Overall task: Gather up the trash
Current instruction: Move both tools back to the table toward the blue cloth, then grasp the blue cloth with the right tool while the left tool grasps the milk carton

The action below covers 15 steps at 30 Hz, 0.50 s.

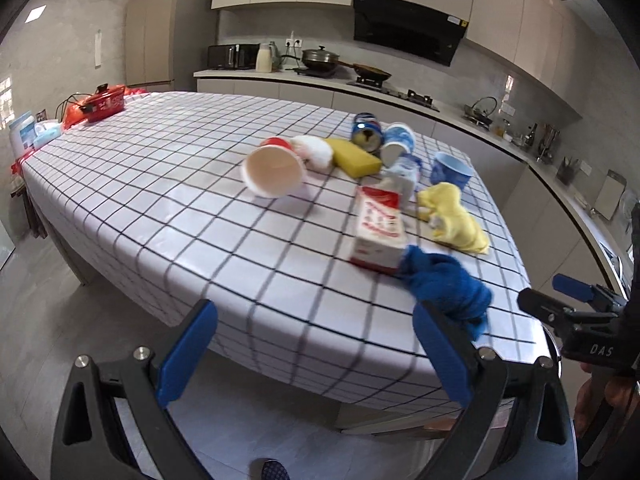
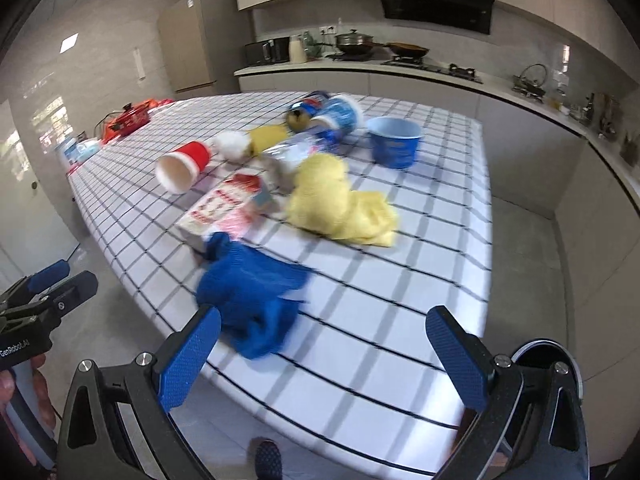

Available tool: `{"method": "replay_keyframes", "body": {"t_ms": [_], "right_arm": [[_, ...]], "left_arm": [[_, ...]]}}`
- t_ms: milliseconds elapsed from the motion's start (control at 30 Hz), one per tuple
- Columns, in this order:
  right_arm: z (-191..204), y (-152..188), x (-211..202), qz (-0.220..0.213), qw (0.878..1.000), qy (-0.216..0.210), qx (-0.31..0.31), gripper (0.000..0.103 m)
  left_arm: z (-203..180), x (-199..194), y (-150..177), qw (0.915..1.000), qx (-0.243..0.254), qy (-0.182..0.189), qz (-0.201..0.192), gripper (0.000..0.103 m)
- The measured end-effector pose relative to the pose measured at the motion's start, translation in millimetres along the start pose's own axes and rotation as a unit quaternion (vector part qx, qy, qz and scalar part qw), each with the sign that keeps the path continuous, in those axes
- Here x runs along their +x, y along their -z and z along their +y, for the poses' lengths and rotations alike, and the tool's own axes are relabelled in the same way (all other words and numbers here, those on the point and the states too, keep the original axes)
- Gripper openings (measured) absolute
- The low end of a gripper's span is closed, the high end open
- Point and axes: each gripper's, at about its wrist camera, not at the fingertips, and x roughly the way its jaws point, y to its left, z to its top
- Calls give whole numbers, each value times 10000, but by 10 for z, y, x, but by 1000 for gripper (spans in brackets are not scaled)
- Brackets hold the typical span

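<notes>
On the checked table (image 1: 168,184) lie a tipped red cup (image 1: 274,172), a white wad (image 1: 314,151), a yellow sponge (image 1: 352,157), a Pepsi can (image 1: 367,132), a blue-white cup (image 1: 398,142), a crushed bottle (image 1: 402,176), a blue bowl (image 1: 452,168), a red-white carton (image 1: 378,228), a yellow cloth (image 1: 456,220) and a blue cloth (image 1: 444,284). My left gripper (image 1: 314,354) hangs open off the table's near edge. My right gripper (image 2: 322,356) is open too, just short of the blue cloth (image 2: 256,292), with the carton (image 2: 228,208) and yellow cloth (image 2: 336,204) beyond.
A red pot (image 1: 104,102) and tubs stand at the table's far left end. Kitchen counter (image 1: 400,88) with stove and pans runs behind and along the right. A dark round rim (image 2: 540,354) shows low behind my right finger. A shoe (image 2: 268,458) is on the floor below.
</notes>
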Motion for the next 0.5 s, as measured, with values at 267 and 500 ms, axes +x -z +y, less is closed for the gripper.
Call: {"method": "replay_keyframes", "body": {"t_ms": [267,500], "right_arm": [[438,-51,593,329,9992,-243,39,89],[334,-22,680,436,9983,-118,374,63]], "left_arm": [[273,207,-66,9998,42,161,147,99],[178,382,-116,9984,192,476,251,98]]}}
